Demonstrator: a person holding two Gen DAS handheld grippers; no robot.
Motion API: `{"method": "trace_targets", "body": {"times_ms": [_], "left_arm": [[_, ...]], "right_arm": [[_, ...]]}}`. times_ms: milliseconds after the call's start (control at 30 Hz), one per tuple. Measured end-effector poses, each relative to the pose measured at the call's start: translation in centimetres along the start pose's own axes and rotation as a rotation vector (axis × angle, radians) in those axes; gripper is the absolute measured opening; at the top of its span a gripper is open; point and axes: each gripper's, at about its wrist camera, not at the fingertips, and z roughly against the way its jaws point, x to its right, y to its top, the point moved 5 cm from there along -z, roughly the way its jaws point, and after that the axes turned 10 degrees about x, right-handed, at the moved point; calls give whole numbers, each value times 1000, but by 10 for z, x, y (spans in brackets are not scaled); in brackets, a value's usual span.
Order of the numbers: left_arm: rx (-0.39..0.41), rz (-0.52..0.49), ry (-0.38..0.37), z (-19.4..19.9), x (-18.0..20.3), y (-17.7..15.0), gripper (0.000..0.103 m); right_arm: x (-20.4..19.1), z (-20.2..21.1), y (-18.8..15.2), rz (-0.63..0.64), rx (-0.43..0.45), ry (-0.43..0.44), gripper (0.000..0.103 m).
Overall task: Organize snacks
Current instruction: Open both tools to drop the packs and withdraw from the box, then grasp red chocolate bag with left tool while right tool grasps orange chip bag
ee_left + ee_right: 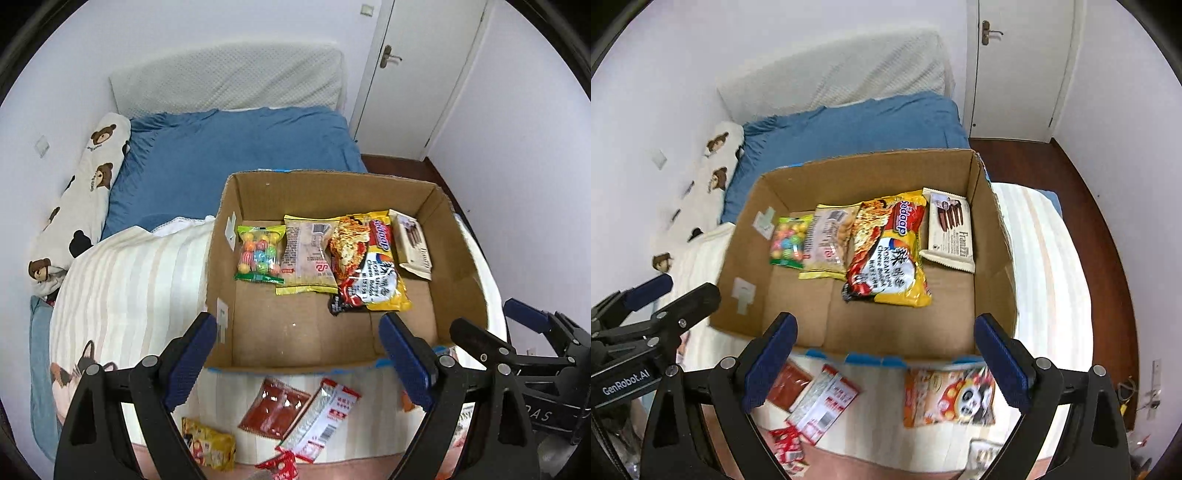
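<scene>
Hovering spread wide and empty, my left tool [297, 363] and right tool [886, 363] frame the cardboard box [221, 258] at frame centre; loose snack packets [317, 417] lie below it, low between my tips.

Blue bedsheet [236, 155], bear-print pillow [85, 192] at wall — white door [424, 74] shut.

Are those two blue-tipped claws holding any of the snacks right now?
No. The left gripper and the right gripper are both open with nothing between their fingers, above the near edge of the cardboard box.
</scene>
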Motion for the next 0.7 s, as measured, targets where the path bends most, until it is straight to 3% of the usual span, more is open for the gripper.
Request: {"method": "trace_targets", "body": {"times_ms": [133, 267, 400, 533, 700], "left_arm": [[14, -12, -4, 24, 2, -17, 90], [-1, -29, 12, 41, 0, -52, 90], [-83, -52, 30, 40, -6, -107, 90], [-209, -41, 48, 25, -16, -167, 90], [-319, -17, 80, 11, -31, -222, 90]], "right_arm": [[-1, 23, -21, -36, 0, 29, 98], [9, 41, -68, -104, -55, 50, 98], [34, 43, -136, -203, -169, 40, 98], [75, 44, -215, -325, -277, -22, 98], [124, 42, -304, -554, -374, -75, 98]]}}
